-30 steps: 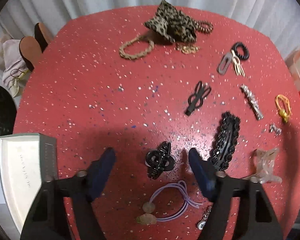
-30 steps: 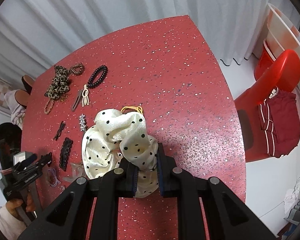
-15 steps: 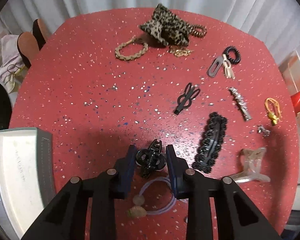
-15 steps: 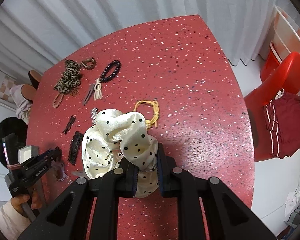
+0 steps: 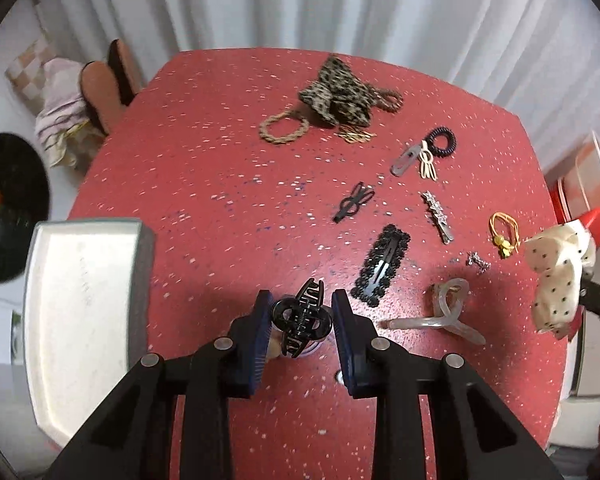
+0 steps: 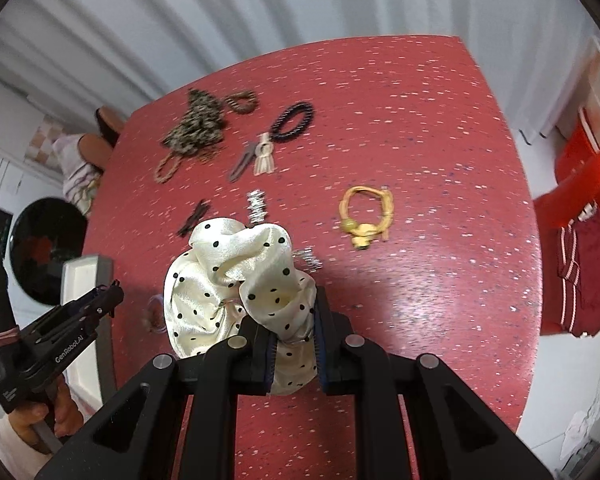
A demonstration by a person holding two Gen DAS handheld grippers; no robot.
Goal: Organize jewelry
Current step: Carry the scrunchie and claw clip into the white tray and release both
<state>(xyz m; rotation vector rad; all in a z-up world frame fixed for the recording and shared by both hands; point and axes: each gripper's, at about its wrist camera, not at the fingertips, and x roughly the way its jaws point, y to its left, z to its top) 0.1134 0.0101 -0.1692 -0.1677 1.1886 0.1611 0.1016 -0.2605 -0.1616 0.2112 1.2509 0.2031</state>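
Red speckled table (image 5: 220, 168): left gripper (image 5: 300, 320) clamps black claw clip (image 5: 302, 320), right gripper (image 6: 294, 344) pinches polka-dot scrunchie (image 6: 236, 280), likely bound for grey box (image 5: 80, 312).

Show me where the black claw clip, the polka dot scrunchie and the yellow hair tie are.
black claw clip (image 5: 302, 317), left wrist view, on its looped middle.
polka dot scrunchie (image 6: 236, 268), right wrist view, on the upper folds.
yellow hair tie (image 6: 366, 214), right wrist view, on its band near the beads.

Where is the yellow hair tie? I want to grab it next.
In the left wrist view, the yellow hair tie lies near the table's right edge, between the rhinestone clip and the polka-dot scrunchie.
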